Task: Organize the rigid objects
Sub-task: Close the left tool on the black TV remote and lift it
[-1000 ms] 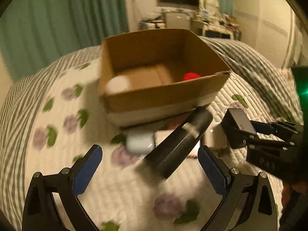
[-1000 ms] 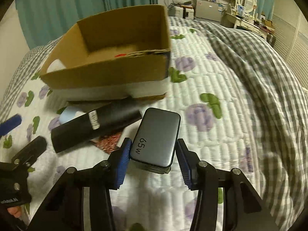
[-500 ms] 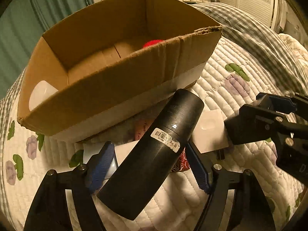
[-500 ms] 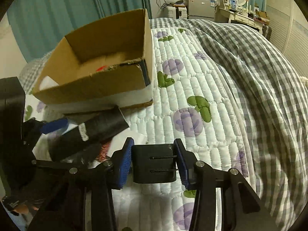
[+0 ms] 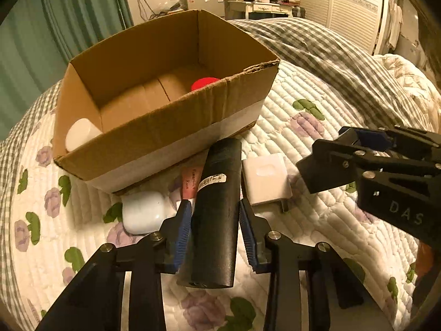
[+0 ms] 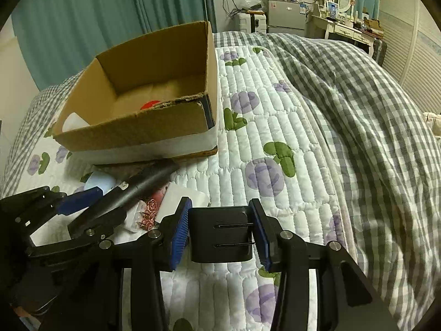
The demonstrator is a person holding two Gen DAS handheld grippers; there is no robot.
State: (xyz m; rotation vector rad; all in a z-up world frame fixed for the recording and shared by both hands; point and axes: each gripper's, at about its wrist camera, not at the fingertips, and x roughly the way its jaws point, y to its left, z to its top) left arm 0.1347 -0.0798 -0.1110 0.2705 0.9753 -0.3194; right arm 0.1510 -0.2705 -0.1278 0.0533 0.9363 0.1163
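Observation:
My left gripper (image 5: pixel 215 229) is shut on a black cylinder (image 5: pixel 216 207) that lies in front of the open cardboard box (image 5: pixel 176 127); it also shows in the right wrist view (image 6: pixel 137 190). My right gripper (image 6: pixel 220 234) is shut on a dark grey charger (image 6: pixel 222 237), prongs facing the camera, held above the quilt. The box (image 6: pixel 132 129) holds a red round thing (image 5: pixel 205 83) and a white object (image 5: pixel 81 136). A white earbud case (image 5: pixel 142 212), a white adapter (image 5: pixel 266 180) and a pink packet (image 5: pixel 190 183) lie beside the cylinder.
The quilted floral bedspread (image 6: pixel 275 143) lies under everything. A grey checked duvet (image 6: pixel 358 110) is bunched to the right. The right gripper's body (image 5: pixel 380 173) sits right of the adapter in the left wrist view. Green curtains and furniture stand far behind.
My left gripper closed in on the black cylinder and shut on it. My right gripper turned the charger prongs-forward and lifted it to the right.

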